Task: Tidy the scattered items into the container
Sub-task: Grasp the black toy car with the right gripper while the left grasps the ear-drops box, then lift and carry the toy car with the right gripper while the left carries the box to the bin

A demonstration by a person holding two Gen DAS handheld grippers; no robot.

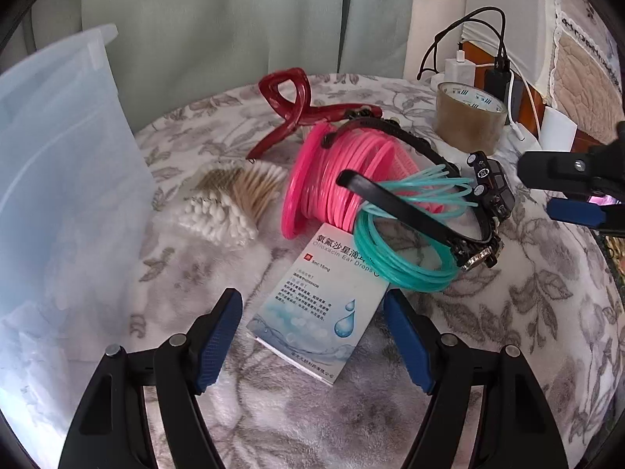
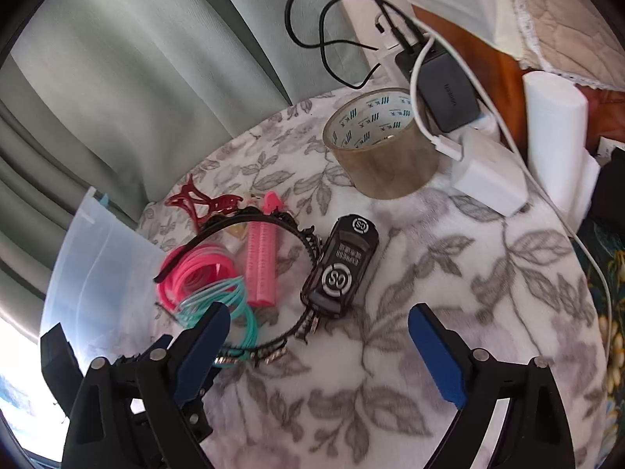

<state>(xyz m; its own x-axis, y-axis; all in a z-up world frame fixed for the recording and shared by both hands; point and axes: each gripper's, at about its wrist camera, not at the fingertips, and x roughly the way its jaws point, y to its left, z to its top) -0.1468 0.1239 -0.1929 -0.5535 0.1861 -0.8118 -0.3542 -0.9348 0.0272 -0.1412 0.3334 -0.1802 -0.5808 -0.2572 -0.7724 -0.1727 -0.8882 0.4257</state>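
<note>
A white and blue ear-drops box [image 1: 320, 312] lies flat on the floral cloth between the pads of my left gripper [image 1: 312, 336], which is open; the pads do not press it. The translucent plastic container [image 1: 58, 176] stands at the left. Beyond the box lie pink [image 1: 332, 183] and teal [image 1: 398, 258] cord coils, a black headband [image 1: 410, 215], a bag of cotton swabs [image 1: 230, 203] and a red hair claw [image 1: 297, 105]. My right gripper [image 2: 316, 324] is open and empty just short of a black toy car [image 2: 341, 265]. A pink hair roller [image 2: 263, 262] lies beside the car.
A roll of brown tape [image 2: 384, 144] stands at the back of the round table. Behind it sit white [image 2: 488, 179] and black [image 2: 449, 93] chargers with tangled cables. Grey curtains hang beyond the table's far edge.
</note>
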